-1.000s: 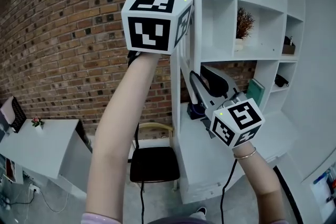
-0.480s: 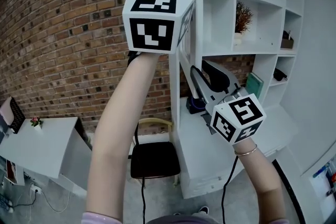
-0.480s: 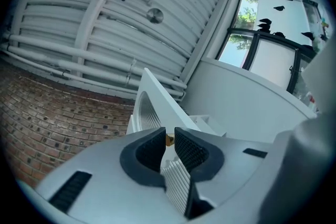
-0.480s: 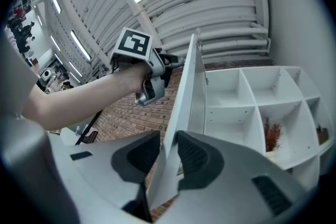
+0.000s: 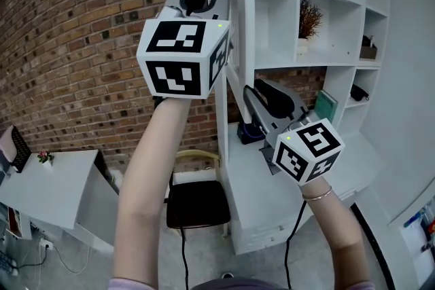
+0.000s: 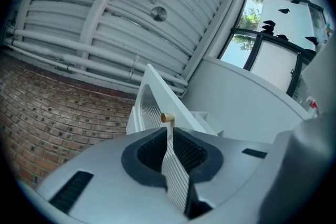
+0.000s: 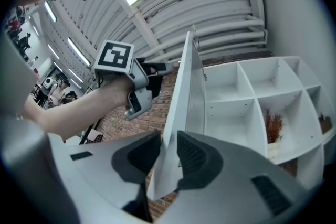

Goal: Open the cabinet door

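Presently the tall white cabinet door (image 7: 182, 86), wood-framed with a ribbed glass panel, stands swung out edge-on at twelve o'clock in the head view. It is clear of the white open-fronted shelf unit (image 5: 326, 63) at two o'clock.

Grip status: the left gripper (image 6: 169, 136) has just been closing its jaws, and the pads pinch the door's ribbed free edge between them. The small round brass knob (image 6: 167, 117) sits just beyond the tips at twelve o'clock. The right gripper (image 7: 167, 157) pinches the same door lower down, near its bottom corner, at five o'clock from the left one in the head view.

Assessment: the door appears partly open, and the step in hand is most likely carrying it wider.

Recommendations:
- Both grips should travel together along the door's hinge arc, so the panel is not twisted between them.
- Pressure on the ribbed glass should be kept modest, with the load taken on the frame.
- The upper pads should stay below the knob.
- Any sideways pull would risk slipping off so thin an edge.
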Action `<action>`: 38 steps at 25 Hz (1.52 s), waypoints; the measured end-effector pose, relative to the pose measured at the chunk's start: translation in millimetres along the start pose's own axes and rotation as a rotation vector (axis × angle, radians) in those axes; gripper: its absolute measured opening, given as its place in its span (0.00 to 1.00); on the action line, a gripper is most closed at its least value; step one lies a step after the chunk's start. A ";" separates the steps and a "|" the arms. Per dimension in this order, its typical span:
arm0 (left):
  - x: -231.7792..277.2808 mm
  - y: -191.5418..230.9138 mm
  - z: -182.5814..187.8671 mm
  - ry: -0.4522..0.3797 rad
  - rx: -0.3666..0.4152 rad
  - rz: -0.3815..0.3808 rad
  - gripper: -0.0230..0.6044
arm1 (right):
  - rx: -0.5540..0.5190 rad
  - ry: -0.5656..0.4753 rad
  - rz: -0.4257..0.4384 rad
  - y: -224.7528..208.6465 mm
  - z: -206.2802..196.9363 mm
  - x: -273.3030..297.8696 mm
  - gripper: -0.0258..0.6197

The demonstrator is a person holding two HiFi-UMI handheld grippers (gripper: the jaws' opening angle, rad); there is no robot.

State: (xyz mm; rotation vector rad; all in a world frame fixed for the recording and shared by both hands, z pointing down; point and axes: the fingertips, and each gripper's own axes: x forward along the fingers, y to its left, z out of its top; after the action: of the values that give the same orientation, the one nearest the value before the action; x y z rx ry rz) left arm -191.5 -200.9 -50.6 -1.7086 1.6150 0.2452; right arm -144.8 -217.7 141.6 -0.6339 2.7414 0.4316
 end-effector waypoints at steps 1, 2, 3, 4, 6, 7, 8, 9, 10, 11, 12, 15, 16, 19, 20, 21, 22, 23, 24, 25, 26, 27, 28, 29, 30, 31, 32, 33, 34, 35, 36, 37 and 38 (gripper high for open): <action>-4.0 -3.0 -6.6 0.011 -0.004 0.001 0.09 | 0.005 0.004 -0.001 -1.0 -1.5 -3.5 0.18; -8.5 -6.1 -13.2 0.023 -0.010 0.000 0.09 | 0.012 0.009 -0.002 -2.2 -2.9 -7.1 0.18; -13.5 -9.4 -19.8 0.036 -0.015 -0.001 0.09 | 0.021 0.016 -0.003 -3.7 -4.6 -11.0 0.17; -18.9 -13.0 -26.5 0.049 -0.021 -0.001 0.09 | 0.031 0.022 -0.004 -5.7 -6.3 -15.2 0.16; -30.4 -20.9 -40.1 0.077 -0.035 0.003 0.10 | 0.050 0.032 -0.008 -10.6 -9.8 -24.4 0.16; -36.3 -24.7 -46.7 0.090 -0.043 0.007 0.10 | 0.057 0.038 -0.009 -12.5 -11.8 -29.0 0.16; -42.3 -28.5 -53.2 0.103 -0.054 0.010 0.09 | 0.064 0.043 -0.008 -13.4 -14.1 -33.4 0.16; -48.0 -32.5 -59.7 0.116 -0.065 0.013 0.09 | 0.069 0.050 -0.004 -13.5 -16.7 -37.4 0.16; -53.6 -36.5 -66.3 0.130 -0.076 0.016 0.09 | 0.073 0.057 0.002 -12.5 -19.5 -41.1 0.16; -58.9 -40.6 -72.7 0.145 -0.087 0.018 0.09 | 0.077 0.064 0.009 -10.9 -22.3 -44.5 0.16; -64.2 -44.6 -78.8 0.159 -0.098 0.020 0.09 | 0.080 0.071 0.016 -8.9 -25.1 -47.9 0.16; -80.1 -56.0 -95.4 0.202 -0.127 0.039 0.08 | 0.089 0.093 0.032 -3.3 -33.6 -58.9 0.15; -85.4 -59.4 -100.6 0.215 -0.134 0.048 0.08 | 0.093 0.100 0.036 -2.0 -36.4 -62.5 0.15; -101.6 -68.5 -116.2 0.254 -0.156 0.074 0.07 | 0.110 0.120 0.048 -0.1 -45.2 -72.6 0.15; -107.4 -71.9 -122.2 0.269 -0.163 0.081 0.07 | 0.114 0.127 0.050 0.0 -48.6 -76.3 0.15; -113.7 -75.7 -128.8 0.287 -0.169 0.086 0.07 | 0.120 0.133 0.051 0.2 -52.6 -80.3 0.15; -120.7 -79.8 -135.9 0.307 -0.172 0.089 0.07 | 0.127 0.139 0.052 0.9 -57.0 -84.4 0.15; -128.1 -84.1 -143.4 0.329 -0.176 0.091 0.06 | 0.136 0.146 0.053 1.8 -61.6 -88.5 0.14; -135.9 -88.4 -151.1 0.351 -0.183 0.093 0.06 | 0.144 0.154 0.054 2.9 -66.3 -92.4 0.14; -143.9 -92.8 -158.6 0.373 -0.192 0.095 0.06 | 0.152 0.161 0.056 4.1 -70.9 -96.3 0.14; -152.3 -97.5 -165.9 0.394 -0.202 0.097 0.06 | 0.158 0.167 0.057 5.2 -75.5 -100.3 0.14; -161.1 -102.6 -173.2 0.416 -0.211 0.099 0.05 | 0.165 0.173 0.058 6.3 -80.3 -104.5 0.14; -170.2 -108.3 -180.7 0.438 -0.221 0.101 0.05 | 0.173 0.179 0.058 7.2 -85.3 -109.1 0.14; -179.6 -114.9 -188.7 0.460 -0.232 0.102 0.05 | 0.182 0.187 0.057 7.9 -90.6 -113.8 0.14; -189.2 -122.2 -197.1 0.484 -0.244 0.100 0.05 | 0.191 0.196 0.055 8.6 -96.1 -118.6 0.14; -198.8 -129.8 -205.8 0.508 -0.257 0.098 0.04 | 0.200 0.207 0.052 9.4 -101.7 -123.5 0.14; -208.4 -137.6 -214.3 0.532 -0.271 0.094 0.04 | 0.208 0.218 0.050 10.4 -106.9 -128.4 0.14; -217.7 -145.3 -222.4 0.556 -0.285 0.091 0.04 | 0.215 0.228 0.048 11.4 -111.8 -133.5 0.14; -226.4 -153.1 -230.0 0.579 -0.296 0.087 0.04 | 0.223 0.237 0.045 12.2 -116.3 -138.9 0.14; -234.1 -161.1 -237.0 0.601 -0.303 0.081 0.04 | 0.231 0.244 0.043 12.7 -120.6 -144.6 0.14; -240.9 -169.0 -243.6 0.621 -0.305 0.073 0.04 | 0.241 0.251 0.039 12.9 -125.0 -150.6 0.14; -247.0 -176.6 -249.7 0.641 -0.305 0.063 0.04 | 0.252 0.256 0.035 13.1 -129.4 -156.8 0.14; -252.8 -184.0 -255.1 0.660 -0.310 0.052 0.04 | 0.261 0.263 0.028 13.2 -133.9 -163.1 0.13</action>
State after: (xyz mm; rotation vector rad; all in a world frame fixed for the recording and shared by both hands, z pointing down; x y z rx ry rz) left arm -158.2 -181.9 351.1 -2.1266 2.1832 -0.0629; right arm -39.3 -192.0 323.1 -0.6211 2.9844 -0.0094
